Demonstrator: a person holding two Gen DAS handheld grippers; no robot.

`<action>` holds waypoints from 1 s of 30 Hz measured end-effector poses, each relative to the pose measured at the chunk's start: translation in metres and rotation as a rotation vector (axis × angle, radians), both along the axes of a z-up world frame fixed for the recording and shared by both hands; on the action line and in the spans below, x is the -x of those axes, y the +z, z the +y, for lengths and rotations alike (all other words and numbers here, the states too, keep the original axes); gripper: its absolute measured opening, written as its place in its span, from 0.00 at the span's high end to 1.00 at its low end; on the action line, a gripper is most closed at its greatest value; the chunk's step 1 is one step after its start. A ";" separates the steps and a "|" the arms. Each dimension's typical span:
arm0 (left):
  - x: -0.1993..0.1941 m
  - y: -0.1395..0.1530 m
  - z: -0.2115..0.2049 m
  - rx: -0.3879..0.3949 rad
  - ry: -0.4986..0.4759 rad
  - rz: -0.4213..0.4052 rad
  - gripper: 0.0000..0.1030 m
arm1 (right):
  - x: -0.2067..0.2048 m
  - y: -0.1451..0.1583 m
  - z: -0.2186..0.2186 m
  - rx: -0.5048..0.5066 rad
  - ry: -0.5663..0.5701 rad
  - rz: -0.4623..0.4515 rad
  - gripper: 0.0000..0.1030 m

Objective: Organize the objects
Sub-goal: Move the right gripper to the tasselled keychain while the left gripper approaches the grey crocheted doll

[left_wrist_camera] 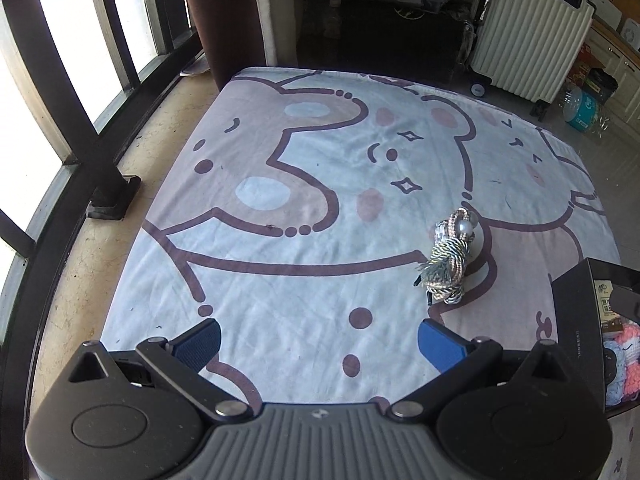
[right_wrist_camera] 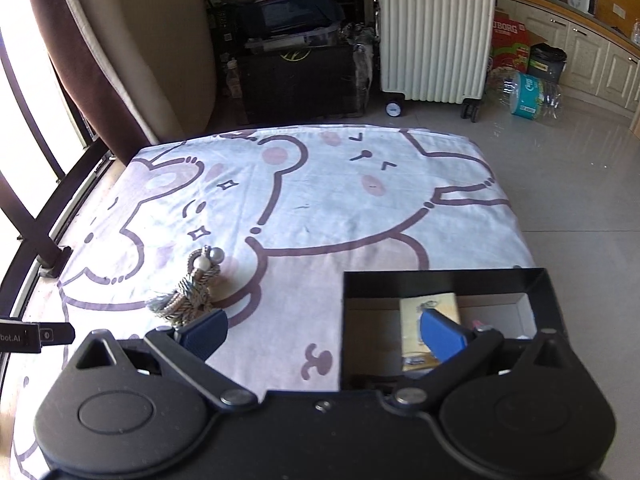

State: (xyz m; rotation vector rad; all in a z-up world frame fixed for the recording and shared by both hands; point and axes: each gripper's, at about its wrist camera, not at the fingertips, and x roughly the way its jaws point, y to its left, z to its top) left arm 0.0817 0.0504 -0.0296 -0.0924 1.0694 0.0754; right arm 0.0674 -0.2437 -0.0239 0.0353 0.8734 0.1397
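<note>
A braided cord bundle with pearl beads (left_wrist_camera: 450, 258) lies on the cartoon-print blanket (left_wrist_camera: 312, 184), ahead and right of my left gripper (left_wrist_camera: 320, 344), which is open and empty above the blanket. The bundle also shows in the right wrist view (right_wrist_camera: 192, 290), just beyond the left finger of my right gripper (right_wrist_camera: 324, 334), which is open and empty. A black open box (right_wrist_camera: 444, 280) sits on the blanket's near right; a yellowish card packet (right_wrist_camera: 430, 312) lies inside it. In the left wrist view the box (left_wrist_camera: 576, 320) holds pink and blue crocheted items (left_wrist_camera: 624, 364).
A dark window railing (left_wrist_camera: 100, 152) runs along the left over a stone sill. Beyond the blanket stand a cream suitcase (right_wrist_camera: 434, 32), dark stacked boxes (right_wrist_camera: 296, 76), water bottles (right_wrist_camera: 528, 96) and white cabinets (right_wrist_camera: 580, 52). Tiled floor (right_wrist_camera: 560, 184) lies to the right.
</note>
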 end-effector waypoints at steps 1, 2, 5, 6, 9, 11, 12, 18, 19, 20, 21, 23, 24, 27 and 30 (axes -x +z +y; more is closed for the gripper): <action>0.001 0.000 0.001 0.007 -0.002 -0.001 0.00 | 0.000 0.000 0.003 -0.003 0.003 -0.001 0.00; 0.002 0.001 0.002 0.016 -0.008 -0.003 0.00 | -0.001 -0.001 0.006 -0.008 0.006 -0.003 0.00; 0.005 0.002 -0.001 0.052 -0.057 0.000 0.00 | -0.003 -0.001 0.015 -0.017 0.009 -0.010 0.00; 0.007 0.002 -0.003 0.065 -0.083 0.005 0.00 | -0.004 -0.001 0.018 -0.020 0.008 -0.014 0.00; 0.013 0.000 -0.014 0.098 -0.157 0.025 0.02 | -0.006 -0.001 0.027 -0.026 0.014 -0.039 0.00; 0.016 -0.003 -0.020 0.128 -0.188 0.055 0.03 | -0.008 -0.001 0.033 -0.019 0.013 -0.039 0.00; 0.018 -0.006 -0.023 0.144 -0.194 0.077 0.05 | -0.010 -0.001 0.036 -0.013 0.006 -0.035 0.00; 0.027 -0.035 -0.027 0.227 -0.121 0.252 0.10 | -0.024 -0.006 0.053 0.002 -0.008 -0.018 0.00; 0.029 -0.040 -0.027 0.240 -0.107 0.272 0.10 | -0.026 -0.007 0.055 -0.003 -0.007 -0.011 0.00; 0.031 -0.044 -0.027 0.252 -0.092 0.290 0.12 | -0.029 -0.009 0.058 -0.014 0.001 -0.003 0.00; 0.033 -0.048 -0.027 0.267 -0.076 0.304 0.13 | -0.031 -0.011 0.059 -0.028 0.010 0.004 0.00; 0.035 -0.055 -0.026 0.321 -0.042 0.329 0.14 | -0.036 -0.015 0.064 -0.053 0.023 0.020 0.00; 0.036 -0.058 -0.025 0.348 -0.025 0.340 0.16 | -0.038 -0.017 0.067 -0.062 0.028 0.026 0.00; 0.037 -0.063 -0.024 0.429 0.038 0.376 0.20 | -0.045 -0.023 0.076 -0.102 0.056 0.057 0.01; 0.039 -0.066 -0.028 0.480 0.066 0.392 0.22 | -0.053 -0.031 0.083 -0.146 0.039 0.100 0.20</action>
